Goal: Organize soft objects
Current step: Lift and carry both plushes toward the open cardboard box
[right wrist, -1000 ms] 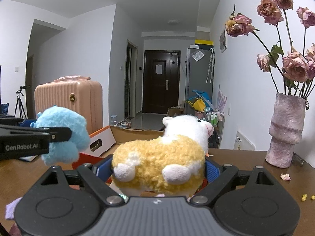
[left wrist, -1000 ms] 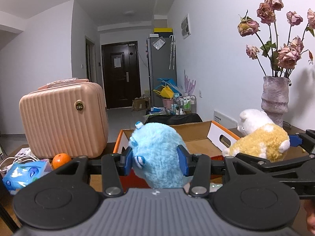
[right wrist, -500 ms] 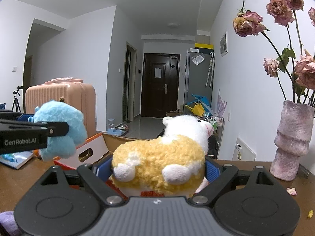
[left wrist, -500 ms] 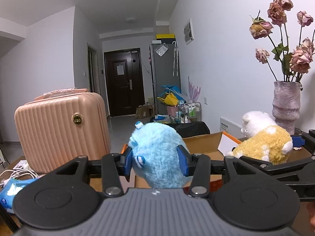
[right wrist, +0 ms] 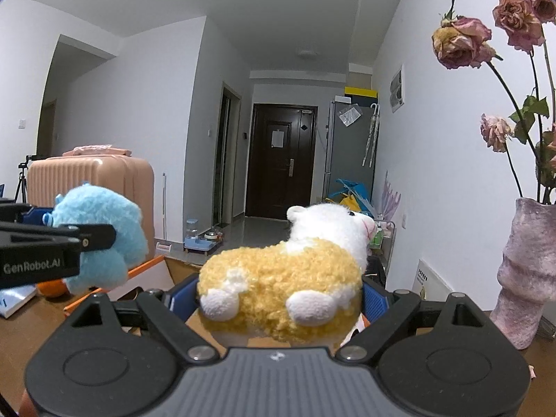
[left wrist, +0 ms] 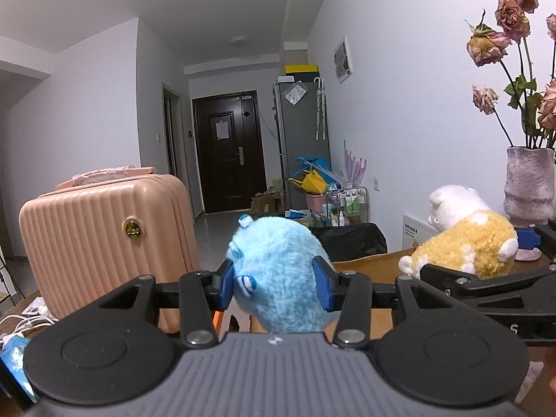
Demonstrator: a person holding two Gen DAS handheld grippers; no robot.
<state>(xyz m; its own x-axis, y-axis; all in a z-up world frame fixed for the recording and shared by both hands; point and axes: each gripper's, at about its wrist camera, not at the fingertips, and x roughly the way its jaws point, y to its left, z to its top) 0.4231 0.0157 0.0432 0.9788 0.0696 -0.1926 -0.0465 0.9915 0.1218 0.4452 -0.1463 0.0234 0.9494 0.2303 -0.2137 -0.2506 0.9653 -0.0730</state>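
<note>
Both grippers have a plush toy each right now. The left gripper (left wrist: 274, 286) has its blue pads squeezed into the sides of a fluffy blue toy (left wrist: 278, 274), so it's clamped on that and held up in the air in front of a ribbed pink suitcase (left wrist: 104, 243). The right gripper (right wrist: 278, 299) is spread wide but its pads press against both flanks of a yellow and white sheep toy (right wrist: 285, 285), so that one's gripped too, carried above an open cardboard box (right wrist: 153, 274) with an orange edge on the brown table (right wrist: 31, 326). The two toys sit side by side, blue on the left, sheep on the right, not touching. As for readable text: the side of the left gripper says "GenRobot.AI" in the right wrist view, and that's about it. The round gold badge on the suitcase is too small to read. A rough grey-pink vase (right wrist: 528, 271) with dried roses (right wrist: 462, 41) stands at the right by the wall.
</note>
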